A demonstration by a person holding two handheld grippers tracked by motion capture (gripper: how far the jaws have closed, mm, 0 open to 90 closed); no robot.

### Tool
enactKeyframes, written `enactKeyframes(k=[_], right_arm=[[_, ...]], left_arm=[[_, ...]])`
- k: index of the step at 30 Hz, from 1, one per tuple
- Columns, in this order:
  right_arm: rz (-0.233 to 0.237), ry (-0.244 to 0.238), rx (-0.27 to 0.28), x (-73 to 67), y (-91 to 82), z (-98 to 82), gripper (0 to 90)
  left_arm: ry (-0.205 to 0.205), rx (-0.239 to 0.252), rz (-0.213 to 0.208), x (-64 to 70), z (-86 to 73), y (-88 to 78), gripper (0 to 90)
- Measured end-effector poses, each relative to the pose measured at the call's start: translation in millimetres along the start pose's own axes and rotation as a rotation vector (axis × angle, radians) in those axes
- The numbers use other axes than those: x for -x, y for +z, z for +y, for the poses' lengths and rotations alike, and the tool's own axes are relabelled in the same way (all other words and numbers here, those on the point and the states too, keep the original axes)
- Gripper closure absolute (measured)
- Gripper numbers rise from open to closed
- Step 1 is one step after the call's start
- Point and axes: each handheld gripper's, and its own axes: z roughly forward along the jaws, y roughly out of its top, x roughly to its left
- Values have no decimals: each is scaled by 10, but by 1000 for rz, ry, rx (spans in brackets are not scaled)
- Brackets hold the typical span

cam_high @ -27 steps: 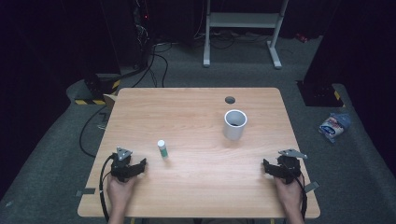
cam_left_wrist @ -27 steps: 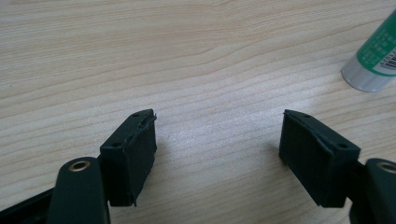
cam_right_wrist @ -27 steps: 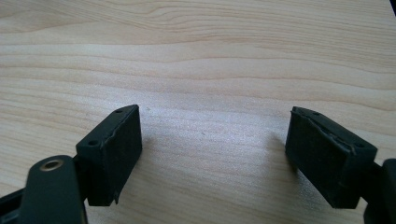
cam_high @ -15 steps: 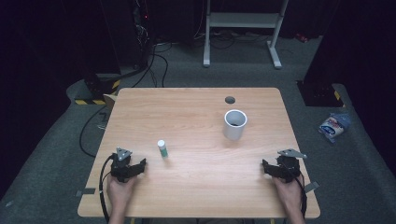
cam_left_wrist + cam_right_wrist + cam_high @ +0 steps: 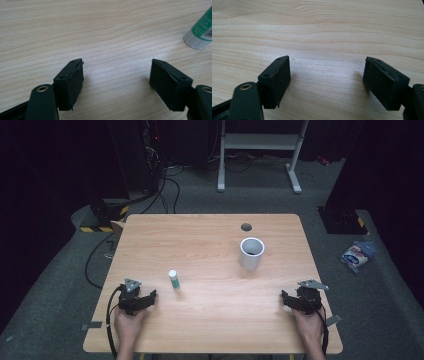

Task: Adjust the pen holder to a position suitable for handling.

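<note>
We see both jaw pairs wide apart, empty: left gripper (image 5: 150, 296) near glue stick (image 5: 173, 279), right gripper (image 5: 284, 301) well apart from it.

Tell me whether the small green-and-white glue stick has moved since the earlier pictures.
No. The glue stick stands at the same spot, left of the white cup.

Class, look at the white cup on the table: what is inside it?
In the high view the white cup stands upright on the table, and its opening looks dark. No contents can be made out; the near wall hides the bottom.
</note>
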Motion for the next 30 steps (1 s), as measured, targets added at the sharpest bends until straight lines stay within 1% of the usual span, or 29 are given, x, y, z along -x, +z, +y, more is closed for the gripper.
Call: enactKeyframes(k=[2,8,10,13,18,19,20,22,24,25,27,28,30], right_arm=[[4,7,0,-14,-6,0,243],[9,9,7,-26,-11,-1,286],[17,-1,9,-27,-10,5,298],[25,7,7,-38,-12,13,299],[36,1,14,-63,-40,60,297],[38,-6,21,-65,-39,76,296],[45,-7,24,-85,-44,113,296],[48,-7,24,-95,-47,131,296],[62,1,37,-117,-56,157,296],[73,-6,43,-136,-53,187,292],[93,-1,47,-153,-46,214,296],[93,-1,47,-153,-46,214,296],[116,-1,43,-184,-33,272,293]], left_arm=[[1,0,0,0,0,0,274],[1,0,1,0,0,0,274],[0,0,1,0,0,1,274],[1,0,2,-2,1,1,274],[1,0,2,-2,2,1,274],[1,0,2,-3,2,1,274],[2,0,2,-3,2,1,274],[1,0,2,-3,2,1,274],[1,0,2,-3,2,1,274],[1,0,2,-3,2,1,274],[4,-2,2,-4,2,0,274],[4,-2,2,-5,2,0,274],[3,-2,1,-5,2,0,273]])
